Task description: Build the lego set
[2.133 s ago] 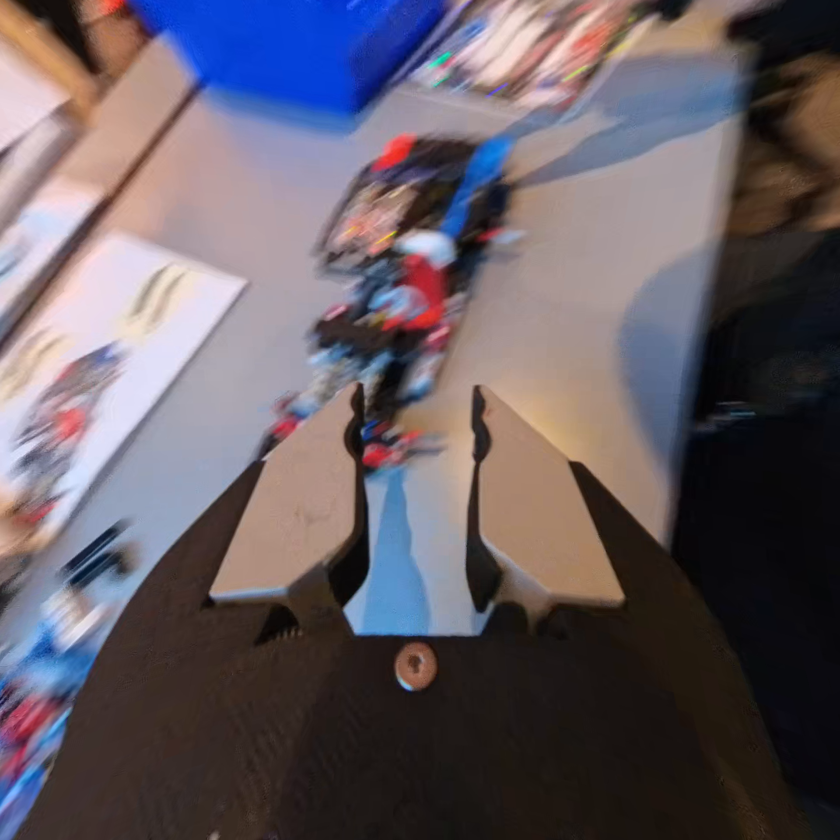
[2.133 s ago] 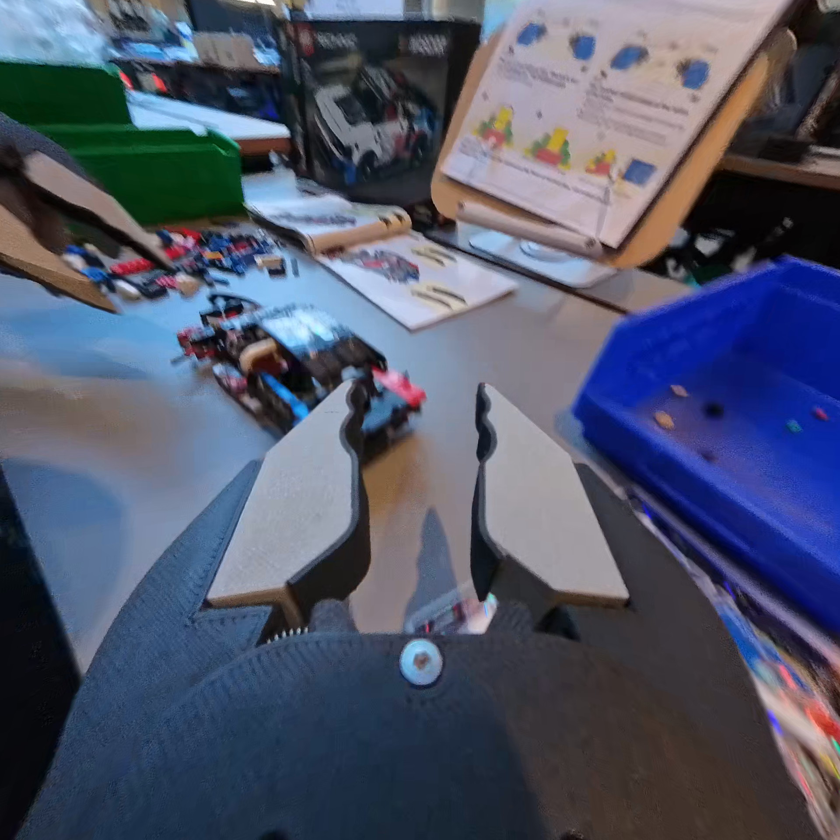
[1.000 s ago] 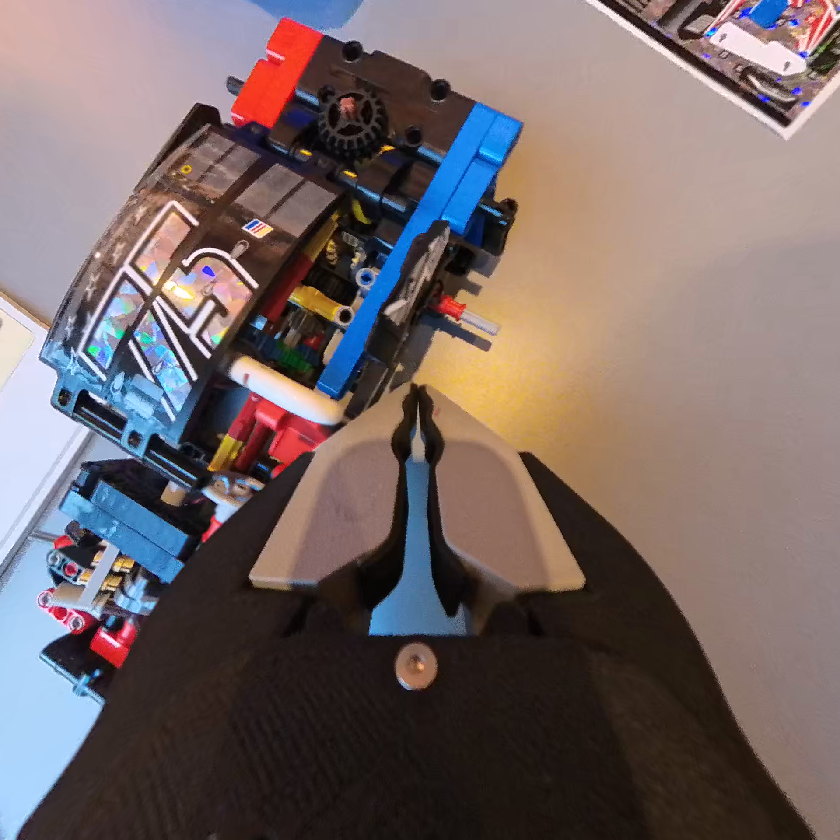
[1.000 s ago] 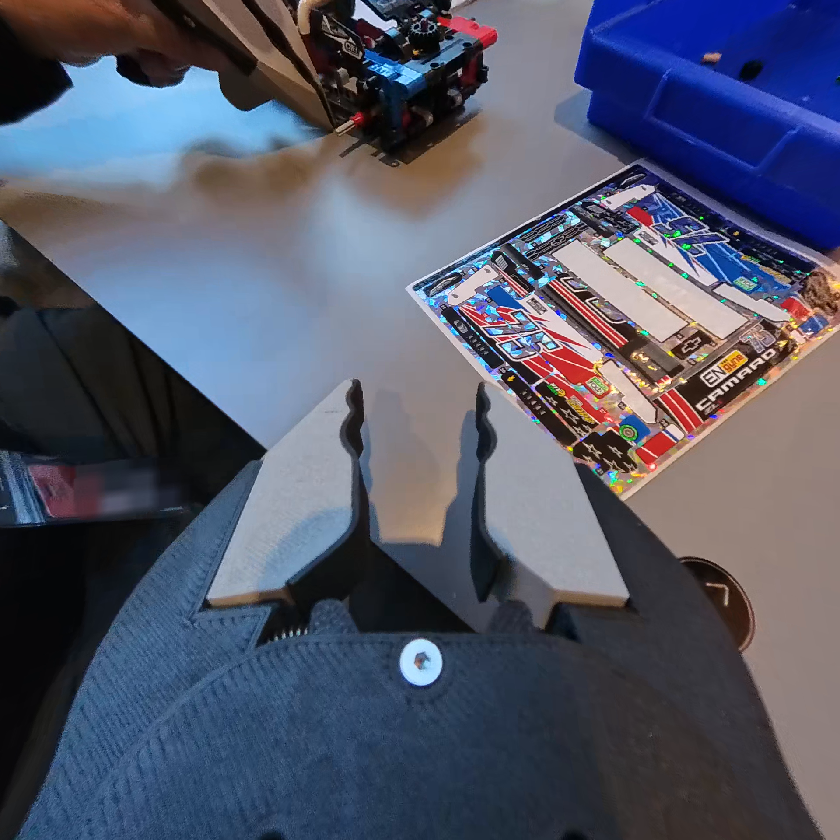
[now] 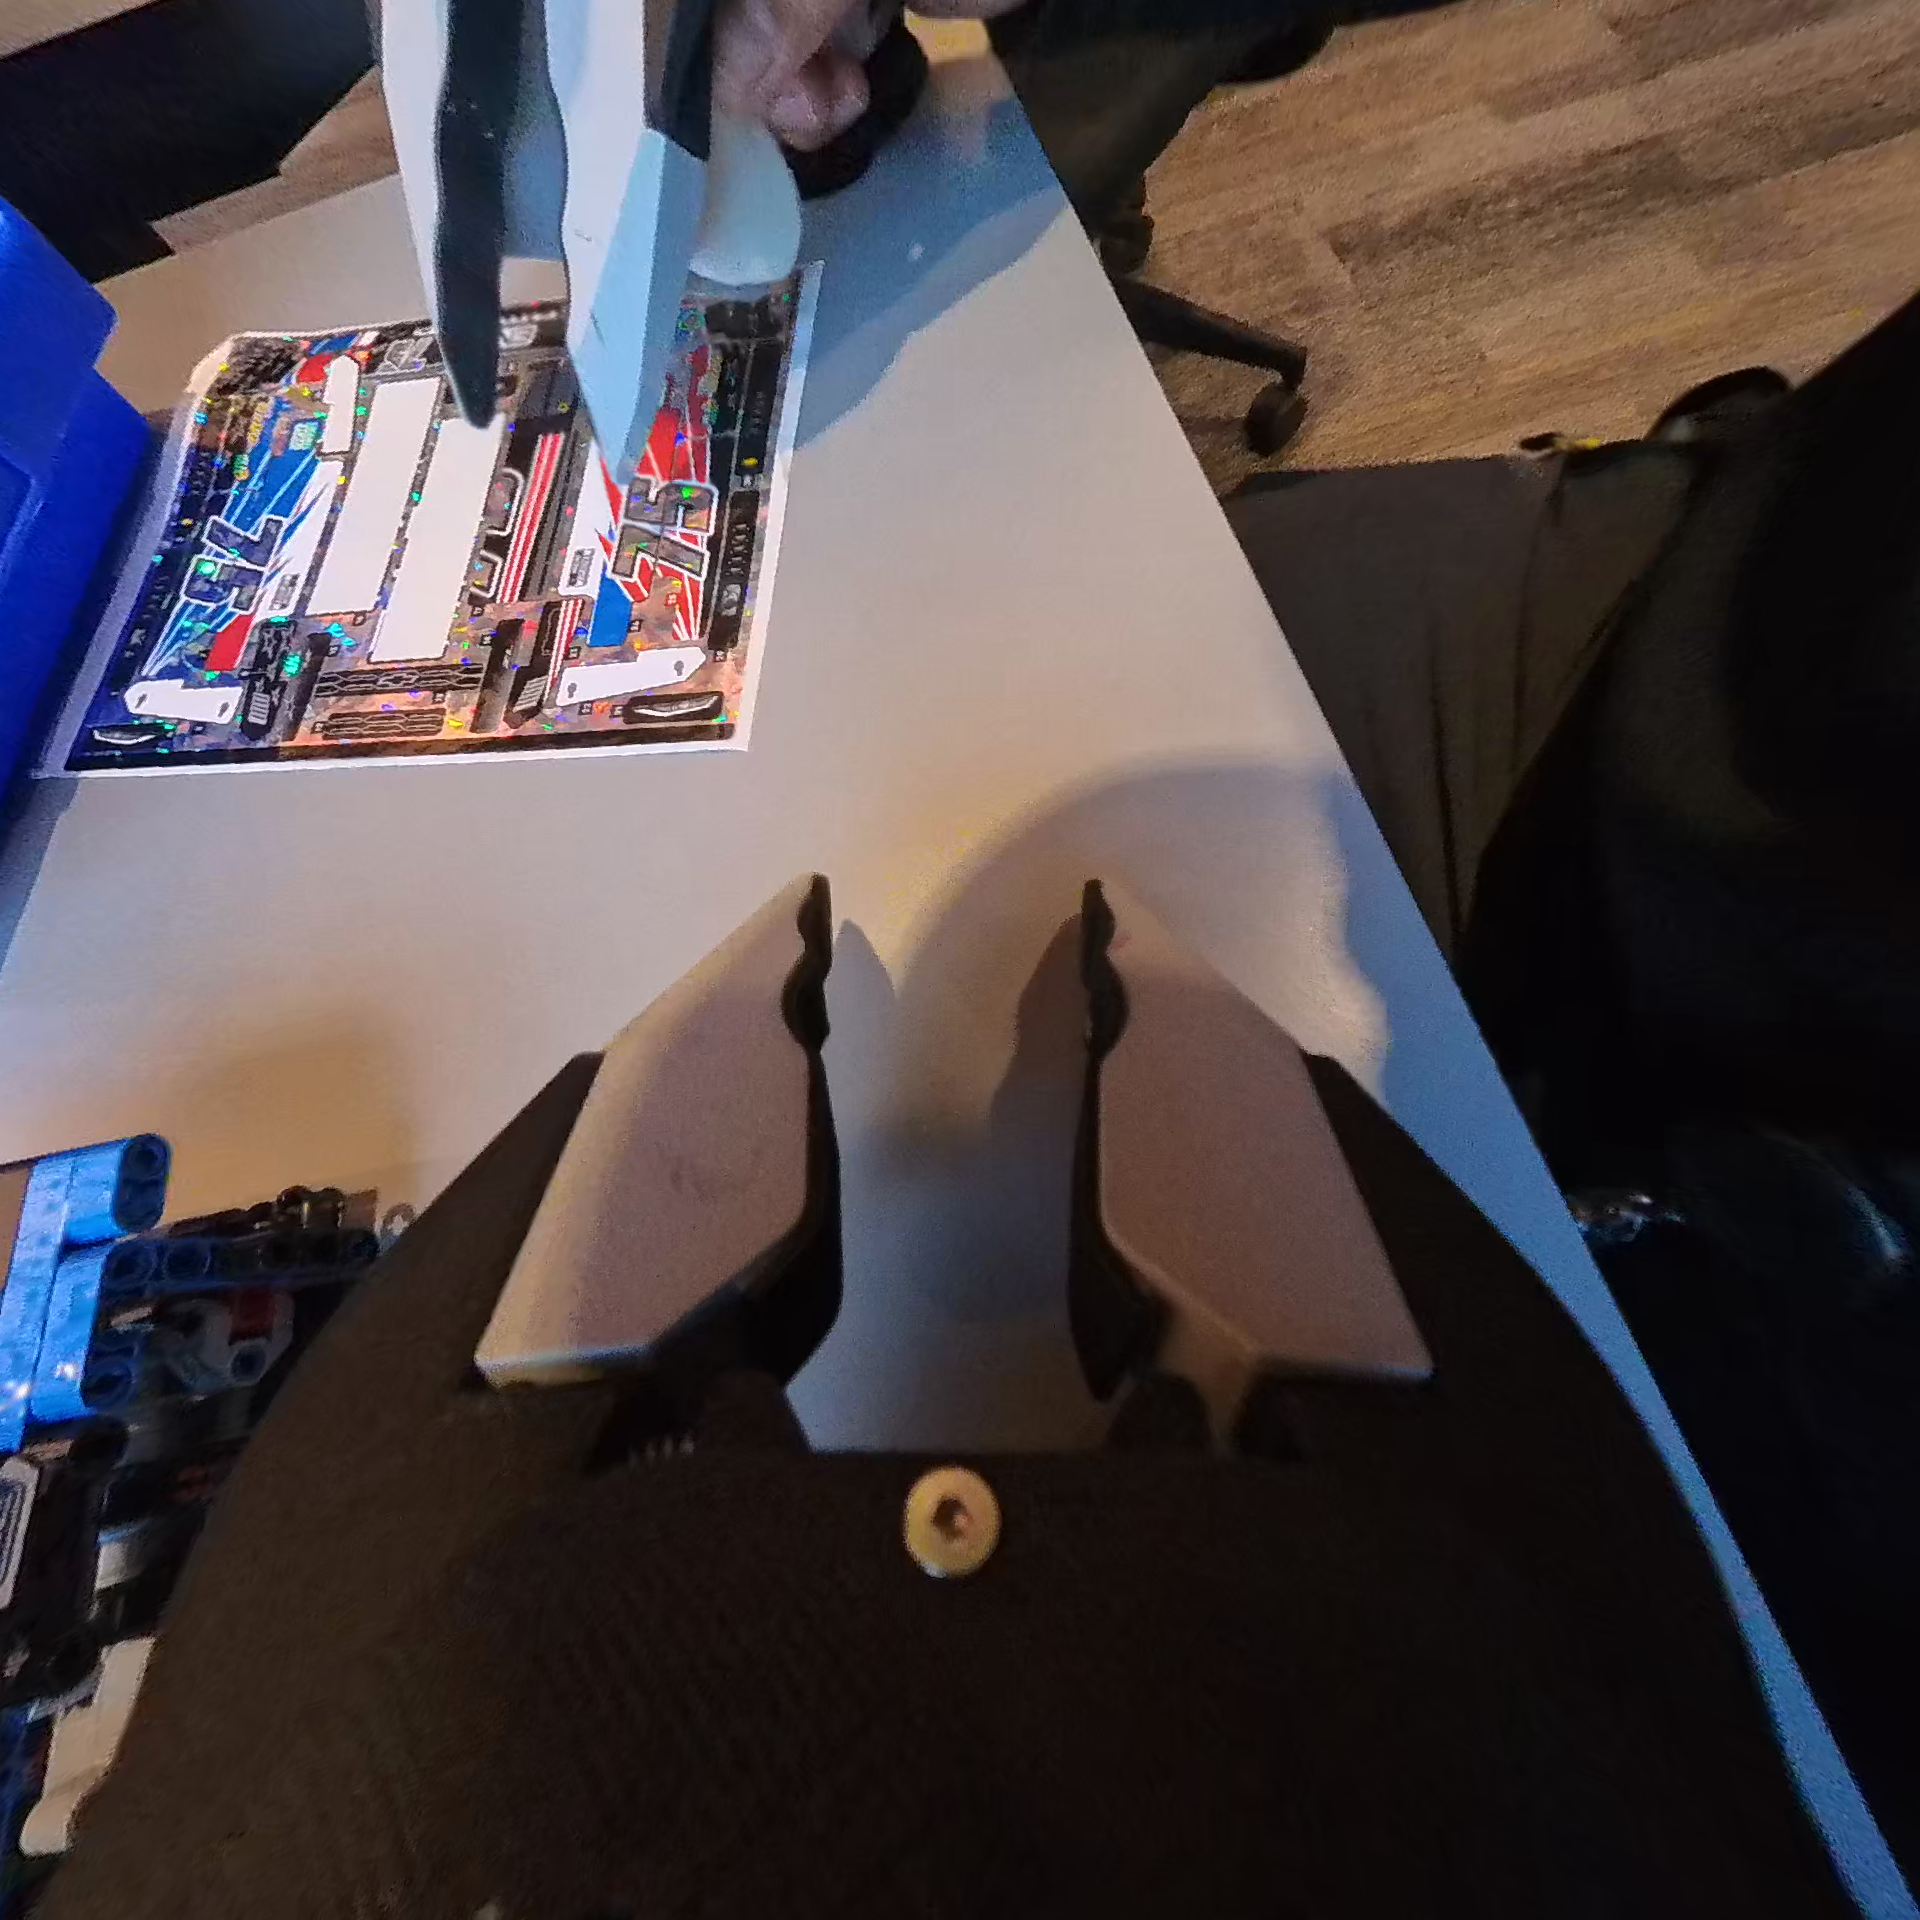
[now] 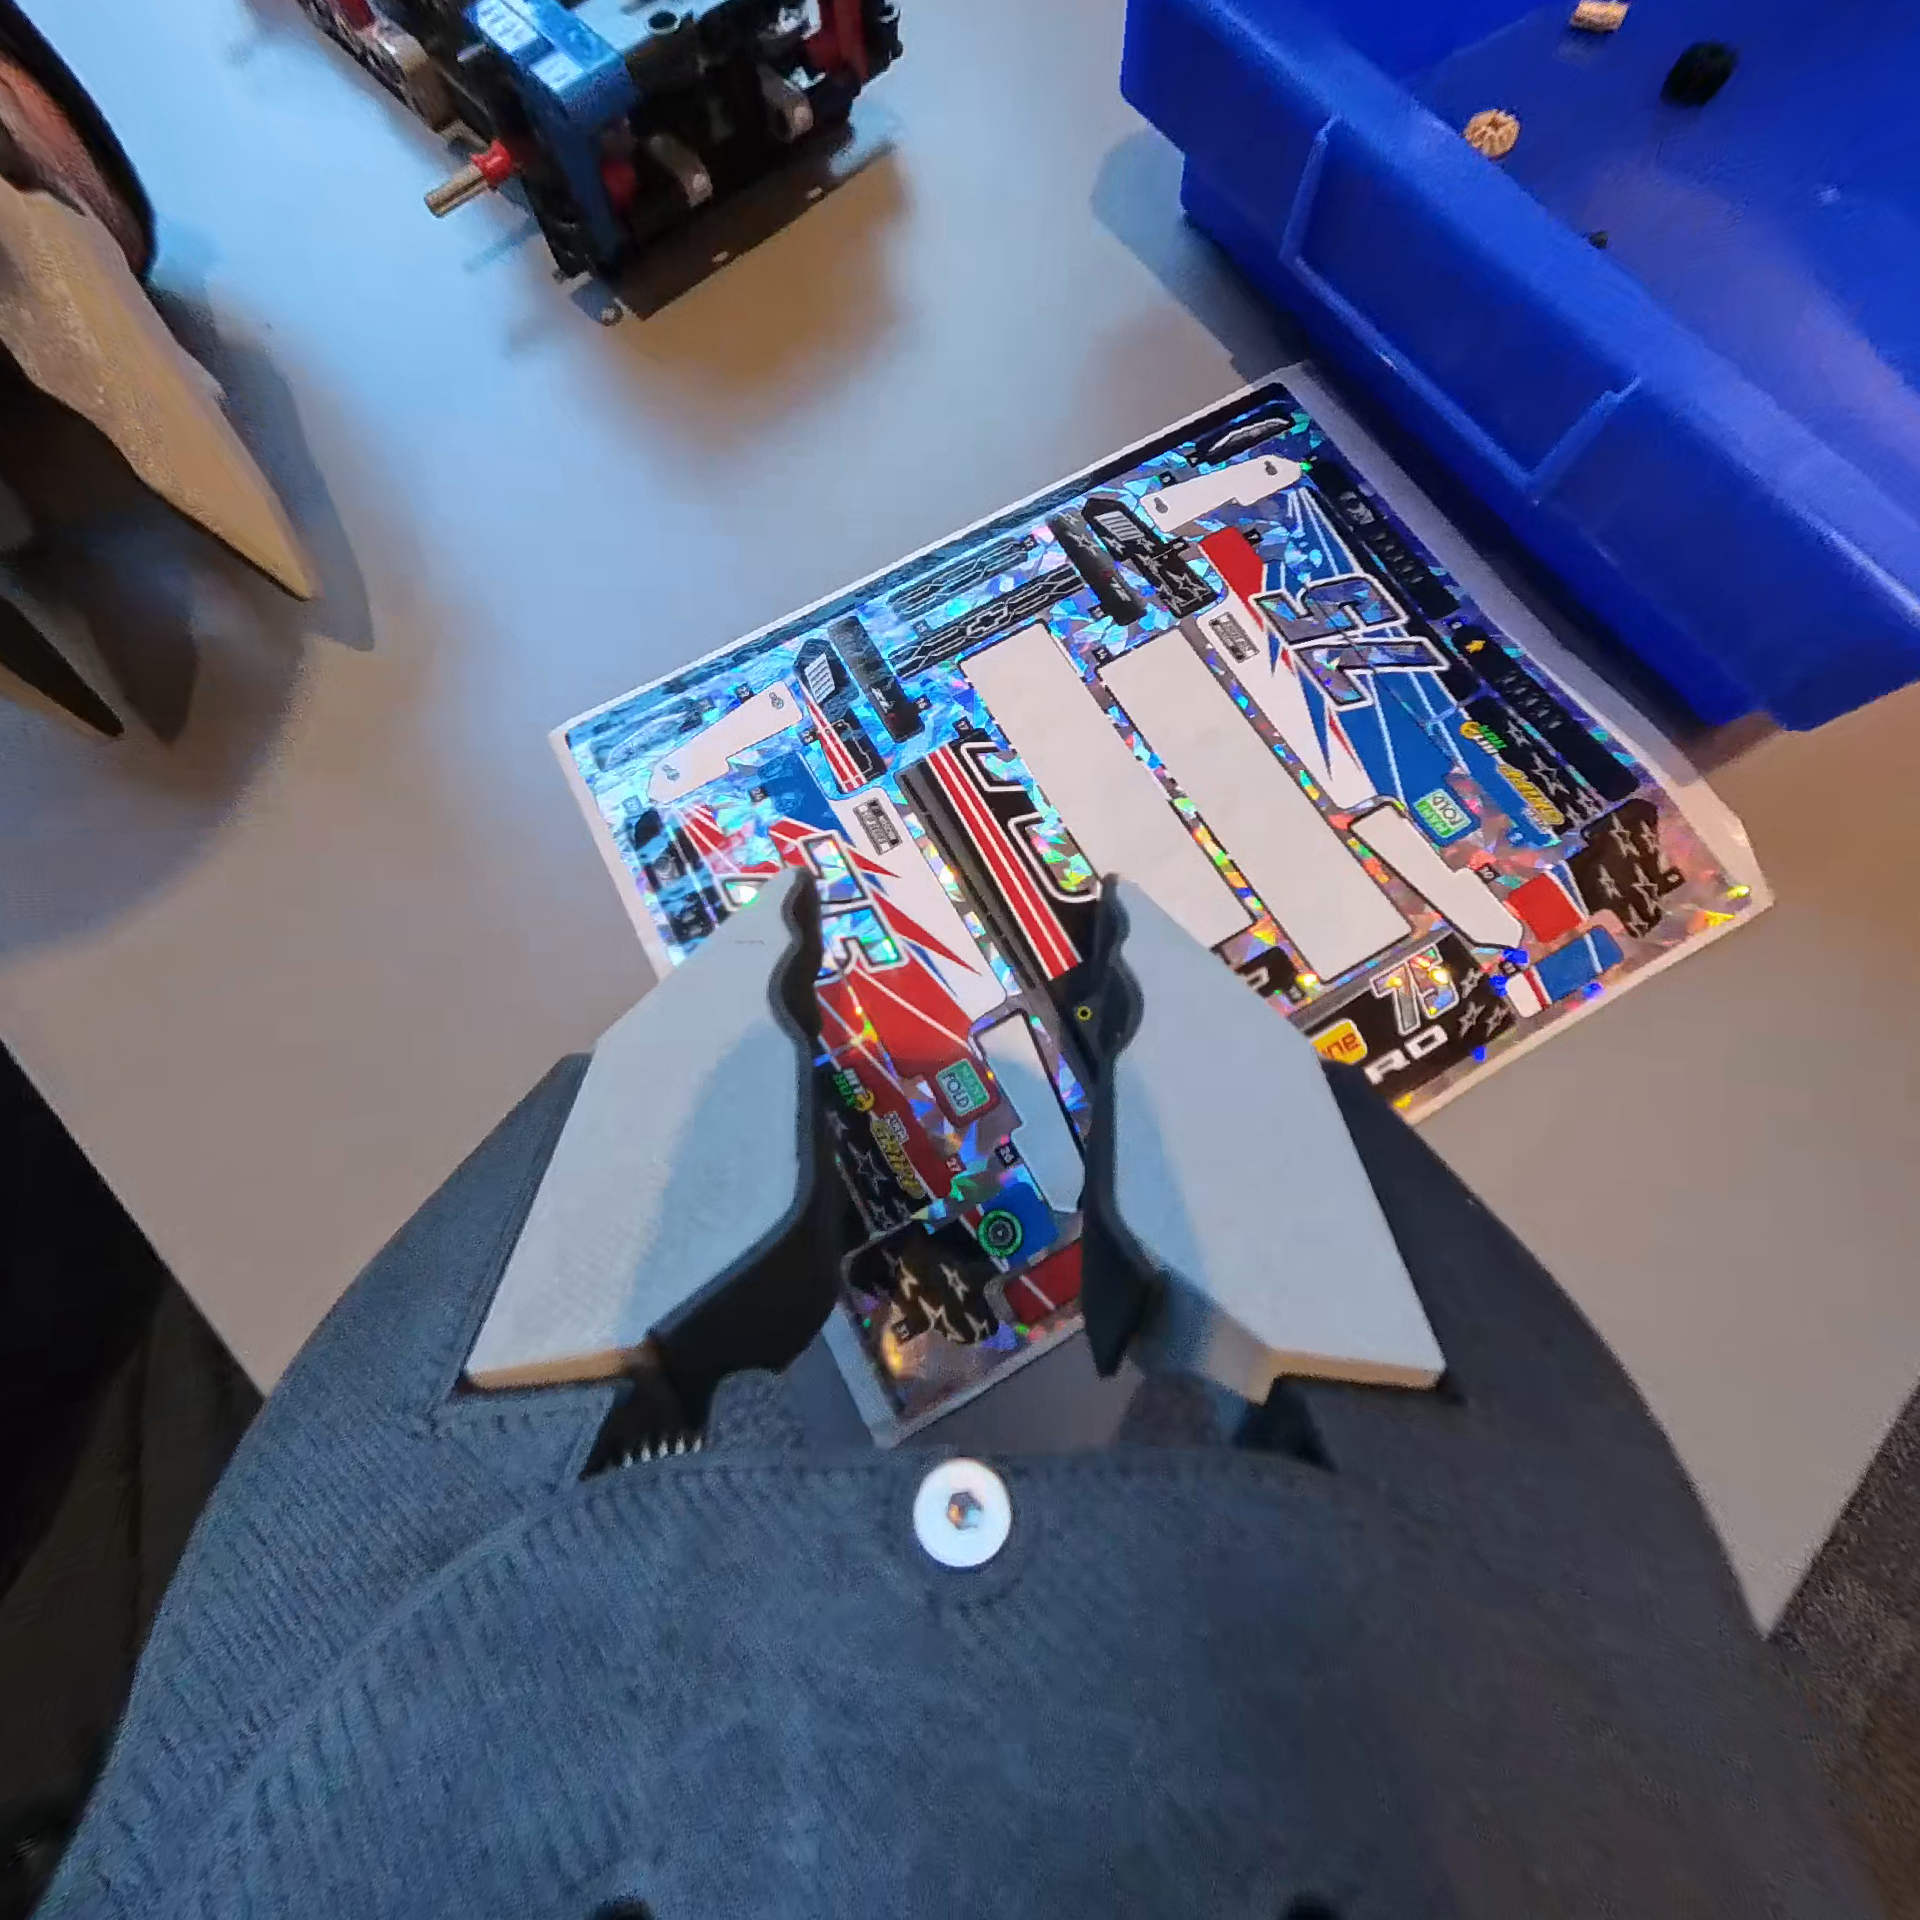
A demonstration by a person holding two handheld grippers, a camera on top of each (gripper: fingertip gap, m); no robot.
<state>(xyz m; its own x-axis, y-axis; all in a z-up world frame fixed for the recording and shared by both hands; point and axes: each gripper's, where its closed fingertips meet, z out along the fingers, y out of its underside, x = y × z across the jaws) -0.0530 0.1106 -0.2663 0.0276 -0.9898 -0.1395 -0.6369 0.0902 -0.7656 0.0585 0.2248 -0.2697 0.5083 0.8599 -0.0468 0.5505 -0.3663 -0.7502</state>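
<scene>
1. the sticker sheet [image 6: 1195, 790] lay flat on the grey table [image 6: 416, 644], its far edge just beside the blue bin [image 6: 1558, 312].
2. the right gripper [image 6: 951, 914] hung over the sheet's near corner, fingers apart and empty.
3. the left gripper [image 5: 951, 904] was spread wide over bare table, left of the sheet, grasping nothing.
4. the lego car [image 6: 644, 135] sat beyond the sheet, well apart from it.
</scene>
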